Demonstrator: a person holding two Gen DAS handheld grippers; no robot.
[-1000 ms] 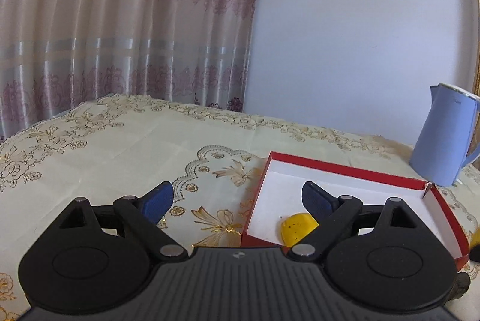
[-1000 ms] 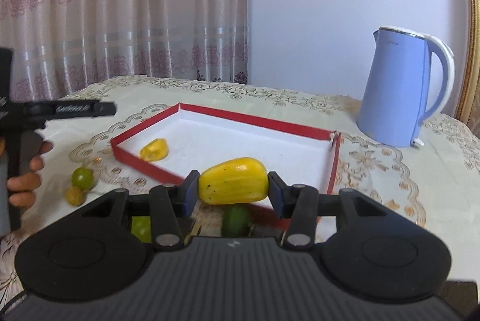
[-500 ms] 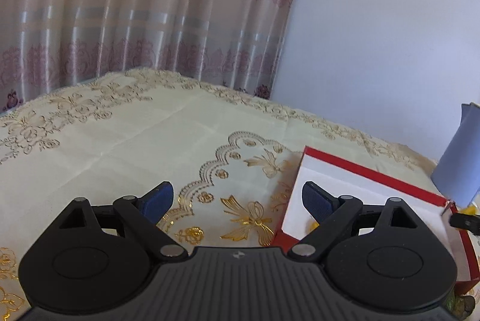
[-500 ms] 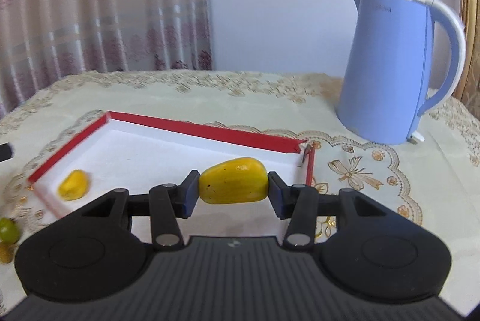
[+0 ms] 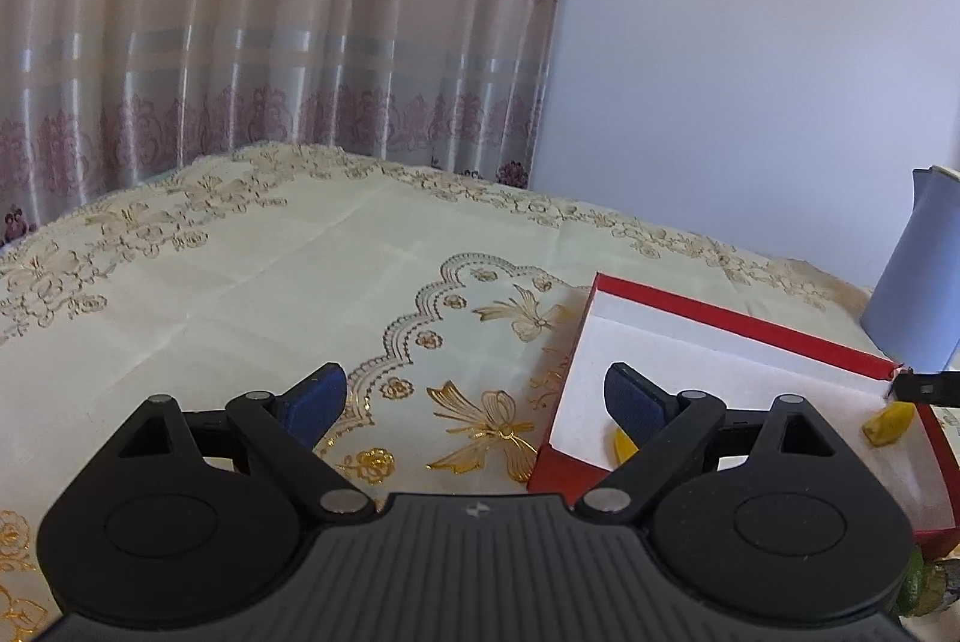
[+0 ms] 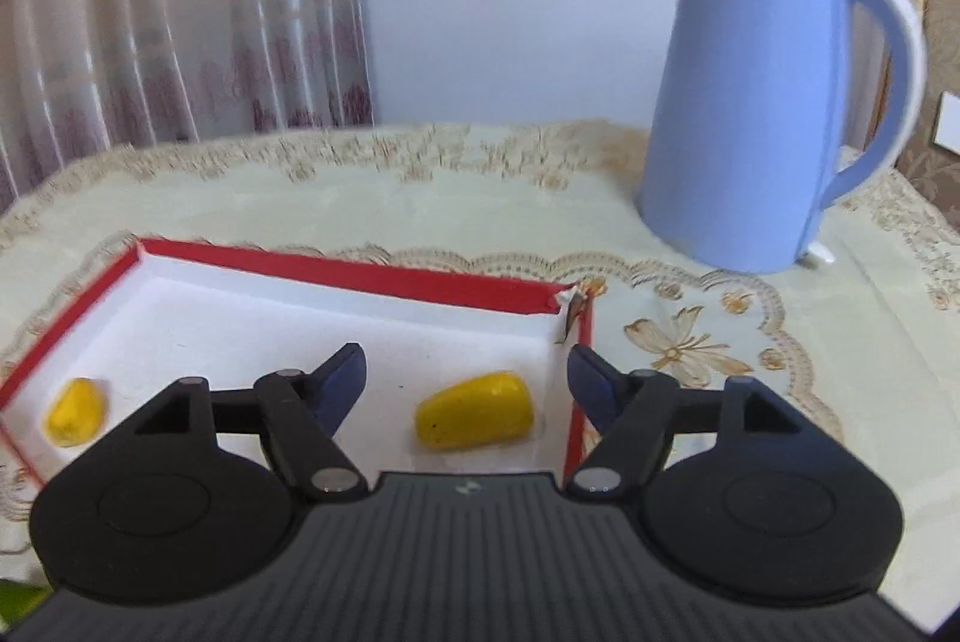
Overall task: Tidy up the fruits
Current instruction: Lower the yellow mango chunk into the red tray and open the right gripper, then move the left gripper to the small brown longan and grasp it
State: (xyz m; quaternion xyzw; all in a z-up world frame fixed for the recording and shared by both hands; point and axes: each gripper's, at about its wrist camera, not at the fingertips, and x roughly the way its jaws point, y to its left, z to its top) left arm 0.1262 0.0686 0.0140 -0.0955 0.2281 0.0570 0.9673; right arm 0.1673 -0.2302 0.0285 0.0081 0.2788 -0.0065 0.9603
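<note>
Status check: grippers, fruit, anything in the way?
Right gripper just opened; left gripper open, empty. Yellow fruit lying in red box. Nothing in the way.

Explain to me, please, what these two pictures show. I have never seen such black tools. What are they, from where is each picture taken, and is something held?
There is no robot here. A person holds one hand tool with two fingers in each hand, and each tool carries a camera looking forward along its fingers.

One picture comes from the left gripper. It is open and holds nothing.

The other comes from the right gripper. Its jaws have just been opening, and the large yellow fruit lies free between them, inside the red box.

A smaller yellow fruit lies at the box's other end. A blue kettle stands behind, on the patterned tablecloth.
</note>
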